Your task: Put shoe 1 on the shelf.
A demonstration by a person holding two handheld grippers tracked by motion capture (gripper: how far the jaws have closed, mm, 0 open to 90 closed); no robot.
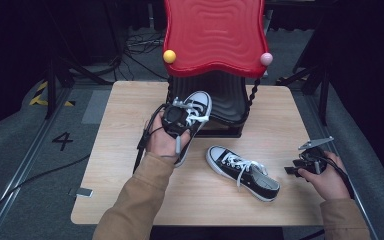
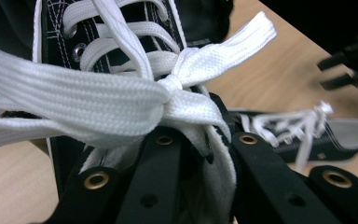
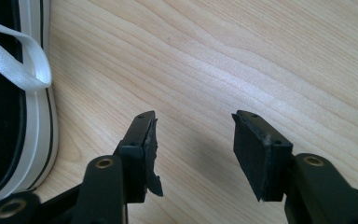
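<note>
A black canvas sneaker (image 1: 198, 105) with white laces is held off the table, toe pointing toward the black stand. My left gripper (image 1: 177, 122) is shut on it at the tongue, close under the lace bow (image 2: 172, 84); the jaws (image 2: 205, 140) pinch black cloth and white lace. A second matching sneaker (image 1: 242, 172) lies on its sole on the wooden table (image 1: 130, 165), toe toward the left. It also appears in the right gripper view, where its white rubber edge (image 3: 42, 135) runs along the left. My right gripper (image 3: 193, 123) stands open over bare wood, to the right of that shoe (image 1: 291, 167).
At the back of the table stands a black ribbed stand (image 1: 227, 100) under a red wavy top (image 1: 215, 35), with a yellow ball (image 1: 169, 56) and a pink ball (image 1: 266, 59) at its corners. Cables lie on the floor behind and at the left.
</note>
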